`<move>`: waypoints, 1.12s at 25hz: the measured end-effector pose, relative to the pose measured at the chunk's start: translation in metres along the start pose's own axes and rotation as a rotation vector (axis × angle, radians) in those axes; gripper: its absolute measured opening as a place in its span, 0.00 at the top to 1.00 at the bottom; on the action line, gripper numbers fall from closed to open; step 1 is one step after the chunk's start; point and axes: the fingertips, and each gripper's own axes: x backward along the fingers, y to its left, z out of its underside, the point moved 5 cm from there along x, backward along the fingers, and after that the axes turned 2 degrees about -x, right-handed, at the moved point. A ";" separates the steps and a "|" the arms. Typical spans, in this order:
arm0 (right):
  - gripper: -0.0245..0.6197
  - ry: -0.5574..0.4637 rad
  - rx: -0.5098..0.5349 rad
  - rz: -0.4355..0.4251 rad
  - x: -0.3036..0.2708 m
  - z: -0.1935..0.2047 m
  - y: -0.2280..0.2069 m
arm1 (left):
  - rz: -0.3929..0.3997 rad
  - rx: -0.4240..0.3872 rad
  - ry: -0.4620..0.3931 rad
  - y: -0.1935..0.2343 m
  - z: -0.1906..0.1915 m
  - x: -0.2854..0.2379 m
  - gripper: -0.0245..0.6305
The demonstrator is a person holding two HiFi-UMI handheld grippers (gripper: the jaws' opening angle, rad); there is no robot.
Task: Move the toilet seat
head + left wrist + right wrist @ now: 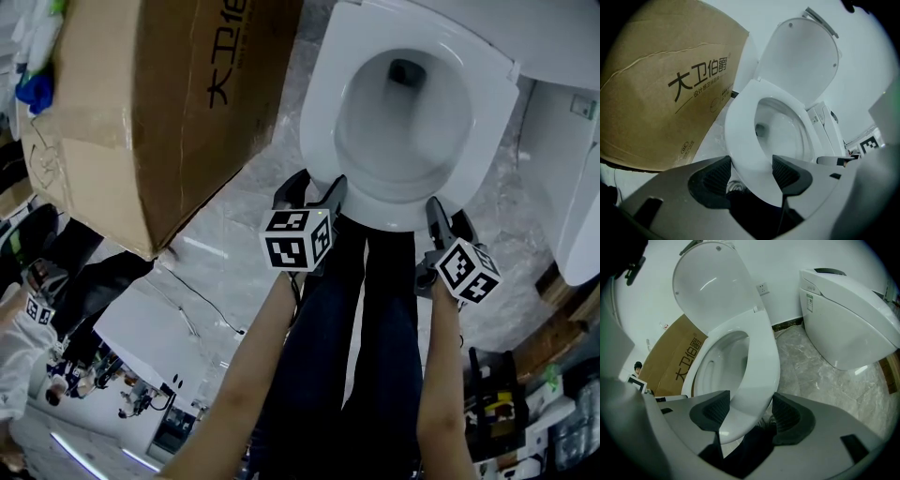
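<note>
The white toilet seat (323, 103) lies down over the bowl, and its lid (801, 61) stands raised behind it. My left gripper (317, 186) is at the seat's front left rim. In the left gripper view the seat (740, 126) runs between the jaws of this gripper (751, 172) and fills the gap from pad to pad. My right gripper (448, 216) holds the front right rim. In the right gripper view the seat (761, 362) passes between the jaws of that gripper (751, 409), touching both pads, below the upright lid (712, 287).
A large cardboard box (141, 103) stands close on the toilet's left. A second white toilet (848, 319) sits to the right across a strip of marble floor (820, 376). The person's legs in dark trousers (375, 328) stand right in front of the bowl.
</note>
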 end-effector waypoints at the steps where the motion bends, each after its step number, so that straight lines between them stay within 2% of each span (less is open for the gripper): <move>1: 0.51 0.000 0.000 -0.003 0.002 0.000 0.001 | 0.001 0.000 -0.001 -0.001 0.000 0.002 0.53; 20: 0.53 -0.090 -0.028 -0.054 0.045 -0.017 0.020 | 0.017 0.012 -0.111 -0.020 -0.019 0.052 0.54; 23: 0.53 -0.101 -0.037 -0.054 0.052 -0.019 0.022 | 0.029 -0.011 -0.111 -0.022 -0.020 0.063 0.55; 28: 0.53 -0.119 -0.045 -0.044 0.060 -0.024 0.027 | 0.029 -0.070 -0.121 -0.029 -0.020 0.086 0.64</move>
